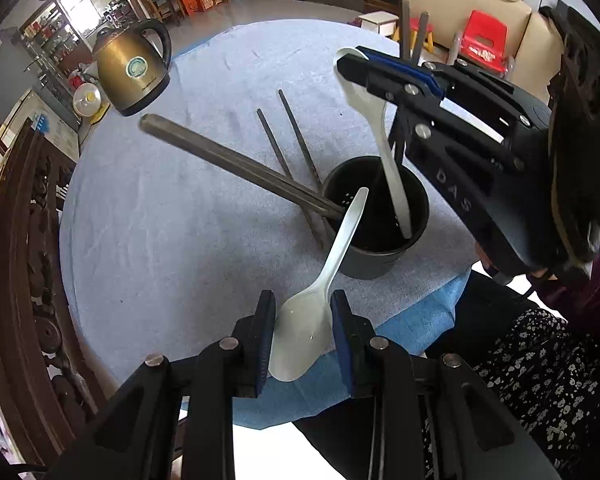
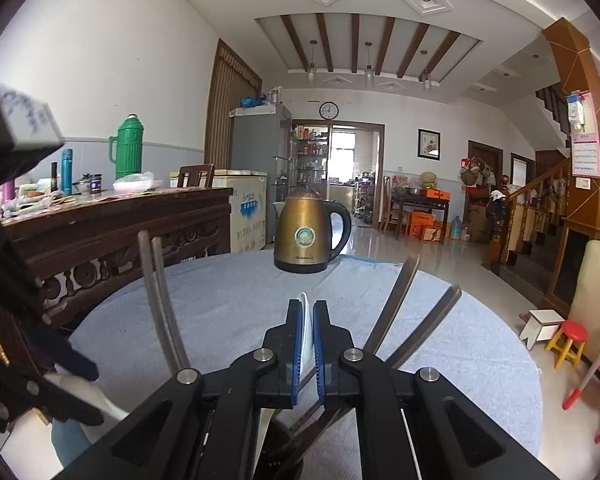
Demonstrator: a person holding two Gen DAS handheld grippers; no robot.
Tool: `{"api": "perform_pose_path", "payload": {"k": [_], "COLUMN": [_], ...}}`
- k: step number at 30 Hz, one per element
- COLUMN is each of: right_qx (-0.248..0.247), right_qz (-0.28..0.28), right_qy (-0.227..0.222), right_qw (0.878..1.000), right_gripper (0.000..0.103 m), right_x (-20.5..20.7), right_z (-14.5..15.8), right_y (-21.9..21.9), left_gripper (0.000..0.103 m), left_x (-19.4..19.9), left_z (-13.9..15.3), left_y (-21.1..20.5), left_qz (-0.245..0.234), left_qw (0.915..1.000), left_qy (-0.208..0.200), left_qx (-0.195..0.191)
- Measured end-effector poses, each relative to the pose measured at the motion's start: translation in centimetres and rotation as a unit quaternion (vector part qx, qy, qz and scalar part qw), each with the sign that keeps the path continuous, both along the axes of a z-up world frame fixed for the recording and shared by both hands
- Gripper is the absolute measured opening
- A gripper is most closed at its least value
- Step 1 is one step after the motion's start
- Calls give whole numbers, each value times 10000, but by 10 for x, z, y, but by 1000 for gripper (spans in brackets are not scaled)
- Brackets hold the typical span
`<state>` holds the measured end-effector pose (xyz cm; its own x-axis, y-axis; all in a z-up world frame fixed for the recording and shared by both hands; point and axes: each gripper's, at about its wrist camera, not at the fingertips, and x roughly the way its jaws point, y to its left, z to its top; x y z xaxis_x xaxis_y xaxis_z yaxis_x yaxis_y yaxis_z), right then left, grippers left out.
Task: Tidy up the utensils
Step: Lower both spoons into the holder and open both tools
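Left gripper (image 1: pixel 303 320): fingers clamped on the bowl of a white plastic spoon (image 1: pixel 320 292), handle pointing toward the holder
Right gripper (image 2: pixel 308 320): fingers pressed together on the bowl of a 2nd white spoon (image 1: pixel 384 140), handle down inside the holder
Utensil holder (image 1: pixel 374 258): dark cylinder, upright on the desk (image 1: pixel 160 220)
Chopsticks (image 1: pixel 236 164): leaning out of the holder
Kettle (image 1: pixel 134 70): at the desk's far edge

Raised letters "DAS" on black body of right gripper (image 1: pixel 352 65), left wrist view. Kettle (image 1: pixel 134 70) carries round green emblem with small print beneath; illegible. Scribbled handwriting on white block, right wrist view; unreadable.
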<state>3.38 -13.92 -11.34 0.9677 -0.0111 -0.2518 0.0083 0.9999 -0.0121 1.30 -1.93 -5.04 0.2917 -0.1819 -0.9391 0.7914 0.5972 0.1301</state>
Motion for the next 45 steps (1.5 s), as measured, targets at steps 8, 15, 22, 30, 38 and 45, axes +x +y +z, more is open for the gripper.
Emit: {"api": "perform_pose_path", "payload": {"k": [8, 15, 22, 30, 38, 45], "right_qx": [212, 511, 880, 1033, 1330, 1471], "right_qz": [105, 202, 77, -425, -1035, -1288], "right_qy": [77, 190, -44, -455, -169, 117], "right_qw": [9997, 9983, 9961, 9927, 9855, 9806], "right_gripper": [7, 11, 42, 42, 42, 42], "right_x": [-17, -31, -46, -70, -71, -77], "right_z": [-6, -12, -3, 23, 18, 5], "right_y": [-7, -21, -43, -73, -116, -137], "left_gripper": [29, 29, 30, 30, 49, 50], "left_x": [4, 9, 14, 28, 27, 7], "left_z": [1, 8, 10, 32, 65, 22], "left_y": [-11, -25, -37, -38, 8, 64], "left_qz": [84, 98, 178, 381, 807, 1326], "left_qw": [9993, 9990, 9987, 9984, 9881, 9825], "left_qy": [181, 164, 183, 317, 59, 368], "left_qx": [307, 396, 440, -281, -1309, -1254]}}
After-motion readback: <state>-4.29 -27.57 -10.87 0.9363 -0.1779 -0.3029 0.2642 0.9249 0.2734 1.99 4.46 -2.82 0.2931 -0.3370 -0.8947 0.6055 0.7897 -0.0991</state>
